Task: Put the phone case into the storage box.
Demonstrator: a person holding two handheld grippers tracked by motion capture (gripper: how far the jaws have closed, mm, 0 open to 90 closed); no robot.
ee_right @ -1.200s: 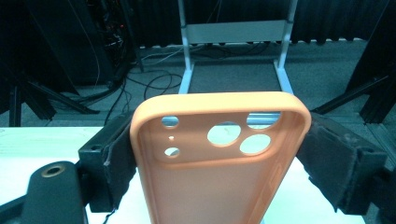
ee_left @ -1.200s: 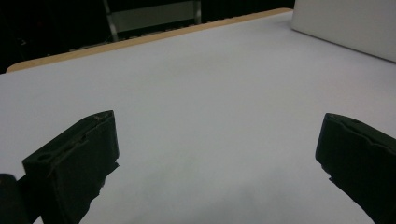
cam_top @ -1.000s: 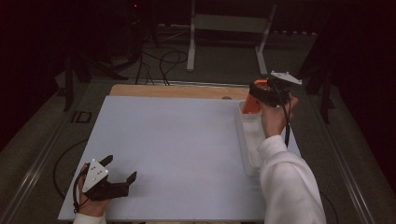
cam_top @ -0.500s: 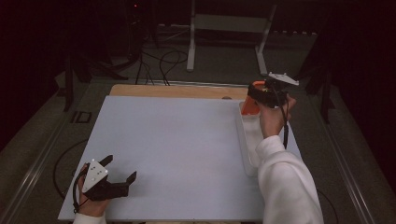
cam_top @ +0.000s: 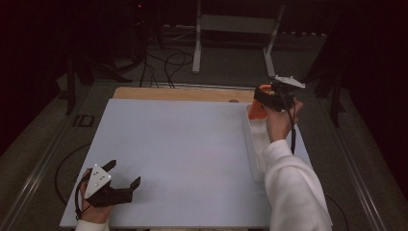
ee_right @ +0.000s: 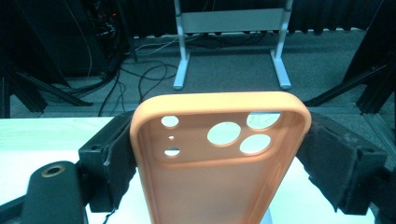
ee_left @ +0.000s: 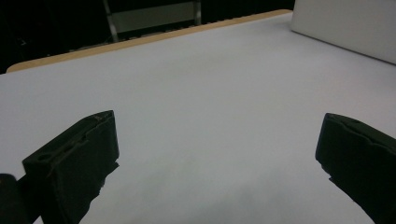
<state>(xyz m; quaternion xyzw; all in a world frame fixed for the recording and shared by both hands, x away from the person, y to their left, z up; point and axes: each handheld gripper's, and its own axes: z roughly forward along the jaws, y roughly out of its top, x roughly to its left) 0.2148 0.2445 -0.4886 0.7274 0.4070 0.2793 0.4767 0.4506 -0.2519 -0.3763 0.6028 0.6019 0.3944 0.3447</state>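
Your right gripper [cam_top: 263, 99] squeezes an orange phone case [ee_right: 219, 158] between its jaws, up above the far end of the white tray [cam_top: 252, 144]. Your left gripper [cam_top: 126, 177] sits low on the white table [cam_top: 183, 144], jaws wide apart, holding nothing.

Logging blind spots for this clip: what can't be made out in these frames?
- Orange phone case: its lower end is cut off by the bottom edge of the right gripper view; in the high view it is mostly hidden behind the right gripper.
- White tray: its contents are hidden in the high view by the hand and white sleeve.
- Left gripper: its body is cut off by the bottom edge of the left gripper view.
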